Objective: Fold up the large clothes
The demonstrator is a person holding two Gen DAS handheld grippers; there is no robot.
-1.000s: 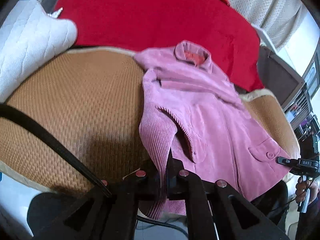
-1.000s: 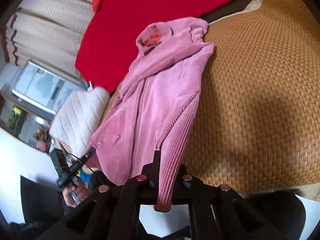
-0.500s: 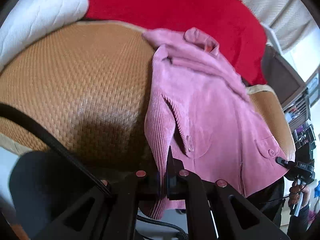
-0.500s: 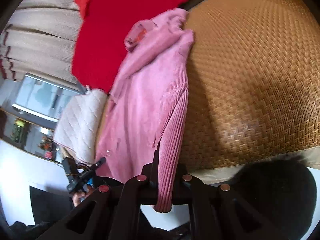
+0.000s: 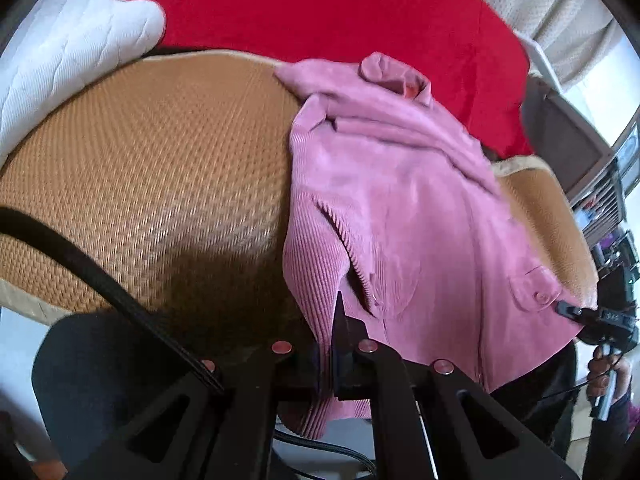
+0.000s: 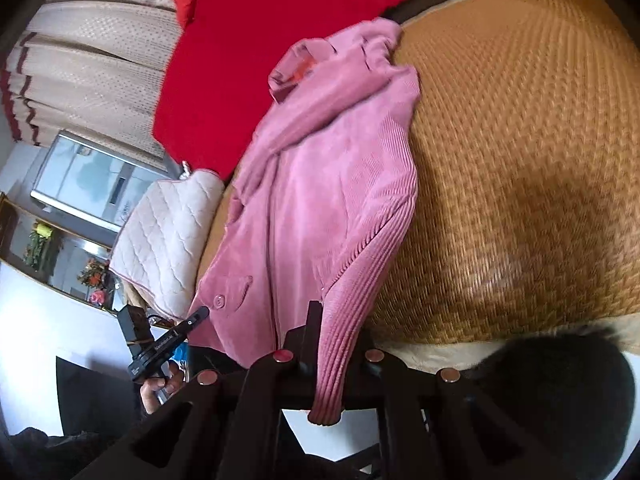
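Note:
A pink corduroy jacket [image 5: 420, 216] lies on a woven tan mat [image 5: 152, 168], collar far, hem hanging over the near edge. My left gripper [image 5: 332, 344] is shut on the jacket's ribbed cuff and sleeve edge at the near side. In the right wrist view the jacket [image 6: 320, 200] runs from the collar down to my right gripper [image 6: 324, 344], which is shut on the other ribbed sleeve cuff; the cuff end hangs below the jaws. Each view shows the other gripper at the jacket's far hem corner: the right one [image 5: 588, 316] and the left one [image 6: 172, 340].
A red blanket [image 5: 340, 12] lies behind the mat. A white quilted cushion [image 5: 68, 48] sits at the mat's far left and also shows in the right wrist view [image 6: 168, 232]. Beige curtains [image 6: 92, 64], a window and shelving stand around. A black cable [image 5: 100, 276] crosses the left view.
Both grippers stay shut on the sleeves. The views have shifted back a little after dipping toward the mat's near edge; the jacket lies slightly straighter.

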